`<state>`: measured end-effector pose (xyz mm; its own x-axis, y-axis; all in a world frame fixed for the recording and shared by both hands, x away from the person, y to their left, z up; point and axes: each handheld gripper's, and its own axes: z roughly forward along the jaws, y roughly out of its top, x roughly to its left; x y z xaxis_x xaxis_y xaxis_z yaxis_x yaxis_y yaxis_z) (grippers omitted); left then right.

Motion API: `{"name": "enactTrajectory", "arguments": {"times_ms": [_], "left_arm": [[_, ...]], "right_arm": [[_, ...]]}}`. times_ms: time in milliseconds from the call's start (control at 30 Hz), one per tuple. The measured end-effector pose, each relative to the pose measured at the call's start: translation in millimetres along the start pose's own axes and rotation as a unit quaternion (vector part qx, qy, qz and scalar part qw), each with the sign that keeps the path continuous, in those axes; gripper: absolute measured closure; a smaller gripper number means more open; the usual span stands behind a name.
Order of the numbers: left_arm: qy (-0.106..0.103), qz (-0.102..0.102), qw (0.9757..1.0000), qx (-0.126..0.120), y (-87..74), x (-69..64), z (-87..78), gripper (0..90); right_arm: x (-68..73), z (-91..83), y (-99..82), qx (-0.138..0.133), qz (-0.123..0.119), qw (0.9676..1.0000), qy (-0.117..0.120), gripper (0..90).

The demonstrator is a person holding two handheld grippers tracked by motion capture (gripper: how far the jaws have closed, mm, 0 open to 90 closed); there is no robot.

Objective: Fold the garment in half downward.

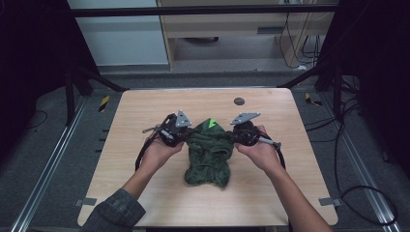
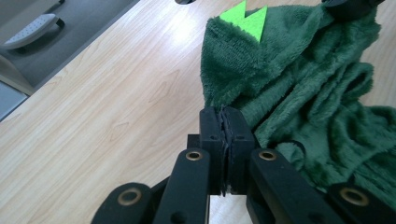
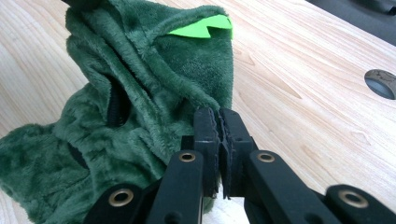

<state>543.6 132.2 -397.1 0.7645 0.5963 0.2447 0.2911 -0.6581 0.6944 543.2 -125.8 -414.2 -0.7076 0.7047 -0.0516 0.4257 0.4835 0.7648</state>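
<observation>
On a pale wooden worktop [image 1: 145,193] with rounded corners sits the whole setup, and it has a small round dark plug [image 1: 239,101] near the far edge. Grey floor all around it, metal rails [image 1: 46,174] running down both sides, and black cables [image 1: 358,188] snaking over the floor on the right. Black curtains hang at both sides, with a light wall and some beige furniture behind, so the room's pretty dim.

Middle of the worktop there's a dark green fleece garment [image 1: 209,157], looks like a little hooded costume with bright green felt spikes [image 1: 211,124] on top. Its lower part lies bunched on the wood while the top is stretched between the two claws. The left claw [image 2: 226,121] is clenched on the fleece edge at the garment's left side, and the right claw [image 3: 218,122] is clenched on the edge at its right side, just below the hood.

Hard to make out: the fabric is so crumpled I can't tell sleeves from body, there are just a few dark openings. In the high view the hands cover most of each claw, and the person's arms are cut off at the bottom edge.
</observation>
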Motion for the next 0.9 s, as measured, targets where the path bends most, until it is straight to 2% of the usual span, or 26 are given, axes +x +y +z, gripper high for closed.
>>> {"name": "enactTrajectory", "arguments": {"times_ms": [200, 367, 667, 800, 833, 900], "left_arm": [[0.000, 0.000, 0.9999, -0.010, -12.2, -11.2, -3.1, 88.2], [-0.002, 0.005, 0.9999, -0.014, -19.1, -18.3, -4.8, 88.1], [-0.011, 0.001, 0.9999, -0.012, -28.6, -25.4, -4.5, 87.8], [-0.014, 0.002, 0.9998, -0.013, -31.5, -27.1, -6.5, 87.9], [-0.015, 0.002, 0.9998, -0.013, -32.4, -27.6, -7.2, 87.9], [-0.025, -0.014, 0.9993, -0.022, -34.6, -28.0, -7.8, 87.9]], "right_arm": [[14.4, -2.8, -9.0, -0.013, -0.011, 0.9999, -0.001, 86.7], [20.4, -4.4, -16.2, -0.010, -0.014, 0.9998, 0.004, 86.8], [27.2, -6.2, -26.7, -0.009, -0.016, 0.9998, 0.008, 86.6], [31.1, -7.1, -29.3, -0.010, -0.024, 0.9996, 0.009, 86.5], [32.2, -7.2, -30.4, -0.011, -0.024, 0.9996, 0.010, 86.5], [34.3, -7.4, -32.6, -0.010, -0.028, 0.9995, 0.009, 86.5]]}}
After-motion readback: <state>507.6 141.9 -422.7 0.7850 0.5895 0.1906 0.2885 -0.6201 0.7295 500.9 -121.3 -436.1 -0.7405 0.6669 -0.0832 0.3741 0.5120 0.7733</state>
